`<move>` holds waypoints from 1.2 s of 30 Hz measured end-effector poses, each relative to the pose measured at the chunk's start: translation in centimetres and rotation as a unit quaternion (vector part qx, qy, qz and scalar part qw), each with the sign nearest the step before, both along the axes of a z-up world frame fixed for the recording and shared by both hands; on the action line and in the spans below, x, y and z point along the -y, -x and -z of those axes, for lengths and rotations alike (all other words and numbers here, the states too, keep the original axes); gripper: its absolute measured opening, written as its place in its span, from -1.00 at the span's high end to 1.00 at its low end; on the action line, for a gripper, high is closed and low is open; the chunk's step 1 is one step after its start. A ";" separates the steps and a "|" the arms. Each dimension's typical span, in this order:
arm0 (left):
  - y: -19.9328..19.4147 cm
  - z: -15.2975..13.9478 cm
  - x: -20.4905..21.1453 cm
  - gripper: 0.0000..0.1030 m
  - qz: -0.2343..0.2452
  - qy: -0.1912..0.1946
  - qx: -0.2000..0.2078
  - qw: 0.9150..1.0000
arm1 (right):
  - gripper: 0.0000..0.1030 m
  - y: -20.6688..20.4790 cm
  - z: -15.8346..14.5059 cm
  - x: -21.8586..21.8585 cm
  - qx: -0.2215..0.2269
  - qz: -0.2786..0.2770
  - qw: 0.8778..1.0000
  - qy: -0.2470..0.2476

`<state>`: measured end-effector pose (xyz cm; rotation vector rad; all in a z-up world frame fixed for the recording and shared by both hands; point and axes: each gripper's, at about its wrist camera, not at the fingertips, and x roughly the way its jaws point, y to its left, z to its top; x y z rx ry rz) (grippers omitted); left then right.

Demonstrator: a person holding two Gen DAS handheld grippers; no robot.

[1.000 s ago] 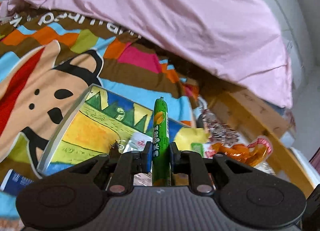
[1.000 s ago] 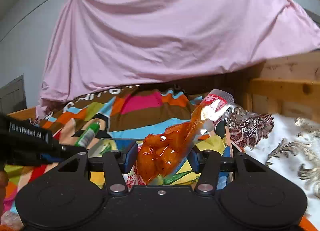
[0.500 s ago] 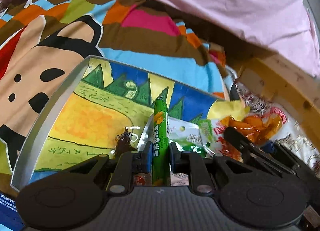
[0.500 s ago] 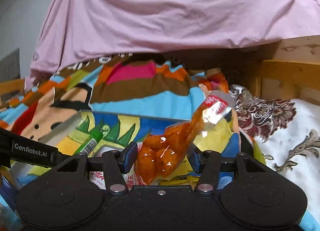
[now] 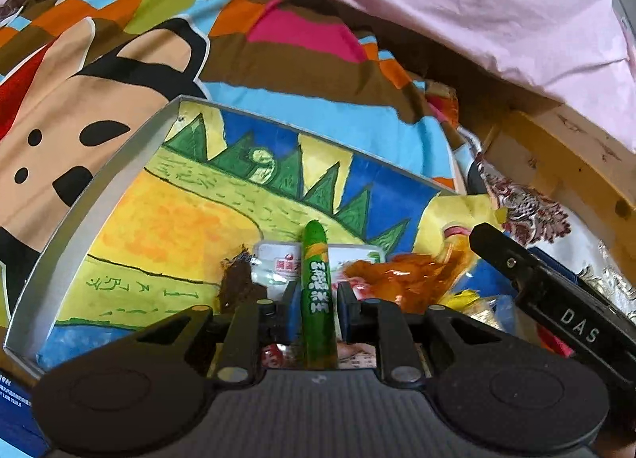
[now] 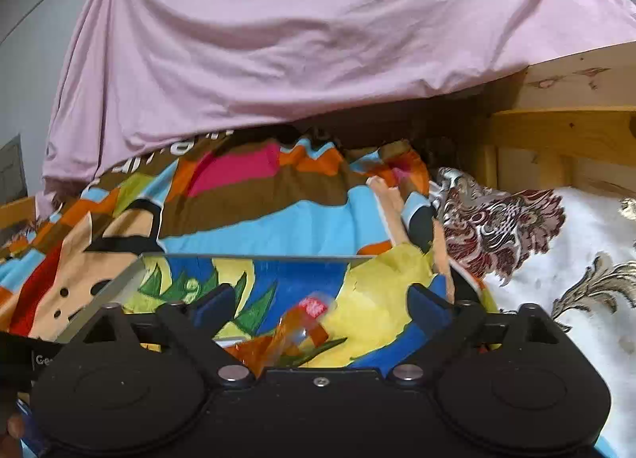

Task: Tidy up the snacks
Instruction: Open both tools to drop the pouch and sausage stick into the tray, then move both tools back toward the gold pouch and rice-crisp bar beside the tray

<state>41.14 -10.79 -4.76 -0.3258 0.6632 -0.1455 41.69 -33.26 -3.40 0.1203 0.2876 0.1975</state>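
A shallow metal-rimmed box (image 5: 99,196) with a painted landscape on its floor lies on the bed. My left gripper (image 5: 316,295) is shut on a green sausage stick (image 5: 315,259), held upright low over the box's near part. A white packet (image 5: 278,259) and a brown snack (image 5: 238,283) lie in the box behind it. My right gripper (image 6: 322,299) hangs over the box's right end (image 6: 254,256) with its jaws opening wide. The orange snack packet (image 6: 294,335) lies loose below and between them, touching neither pad. In the left wrist view it (image 5: 401,275) rests beside a right finger (image 5: 516,259).
A colourful cartoon blanket (image 5: 278,60) lies under and behind the box. A pink sheet (image 6: 318,41) hangs at the back. A wooden bed frame (image 6: 564,128) and a white floral cover (image 6: 576,259) are on the right. A blue packet (image 5: 16,410) lies at the near left.
My right jaws have spread apart and the orange packet has dropped out of them into the box. My left gripper came down over the box with the sausage stick, then held still.
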 end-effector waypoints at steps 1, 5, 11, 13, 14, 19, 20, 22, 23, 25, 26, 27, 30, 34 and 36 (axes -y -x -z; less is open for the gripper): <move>0.1 -0.1 -0.1 0.60 0.000 0.002 0.004 1.000 | -0.91 0.3 -0.3 0.1 0.003 0.002 1.000 0.000; 1.0 -0.7 -0.4 0.18 -0.004 0.004 0.014 1.000 | -0.98 1.8 -1.3 0.4 0.018 0.006 1.000 -0.003; 4.4 -2.9 -1.2 -0.41 -0.028 0.009 0.050 0.998 | -0.98 5.1 -3.4 0.0 0.025 0.016 1.000 0.003; 5.7 -3.8 -1.4 -0.53 -0.034 0.005 0.065 0.997 | -0.99 6.6 -4.5 -0.1 0.032 0.014 0.999 0.000; 6.4 -4.4 -1.6 -0.57 -0.035 0.003 0.073 0.997 | -0.99 7.4 -5.0 -0.2 0.036 0.013 0.999 0.001; 9.9 -7.4 -2.4 -0.84 -0.047 0.004 0.106 0.993 | -0.99 11.8 -7.7 -1.1 0.063 0.009 0.998 0.013; 10.6 -7.9 -2.6 -0.98 -0.051 0.005 0.112 0.992 | -0.99 12.6 -8.1 -1.2 0.069 0.008 0.997 0.016; 12.4 -9.0 -3.1 -0.99 -0.067 0.006 0.125 0.990 | -0.99 14.5 -8.9 -1.7 0.078 0.006 0.997 0.021; 13.2 -9.4 -3.4 -0.99 -0.074 0.006 0.130 0.989 | -0.99 15.3 -9.2 -1.9 0.081 0.005 0.996 0.023; 14.9 -10.2 -4.1 -0.99 -0.082 0.007 0.134 0.988 | -0.99 17.1 -9.8 -2.4 0.087 0.000 0.996 0.030; 15.7 -10.6 -4.5 -0.99 -0.085 0.006 0.135 0.987 | -0.99 17.9 -10.1 -2.7 0.088 -0.003 0.996 0.034; 16.6 -10.8 -4.9 -0.99 -0.088 0.003 0.138 0.986 | -0.99 18.8 -10.3 -3.0 0.090 -0.005 0.995 0.036; 19.2 -11.3 -6.0 -0.99 -0.097 -0.008 0.149 0.984 | -0.99 21.3 -10.7 -3.6 0.089 -0.009 0.995 0.036; 22.6 -11.4 -7.1 -0.99 -0.101 -0.021 0.156 0.982 | -0.99 24.5 -11.0 -4.6 0.086 -0.020 0.995 0.043; 24.1 -11.2 -7.6 -0.99 -0.106 -0.023 0.158 0.982 | -0.99 25.9 -11.0 -5.2 0.086 -0.024 0.995 0.050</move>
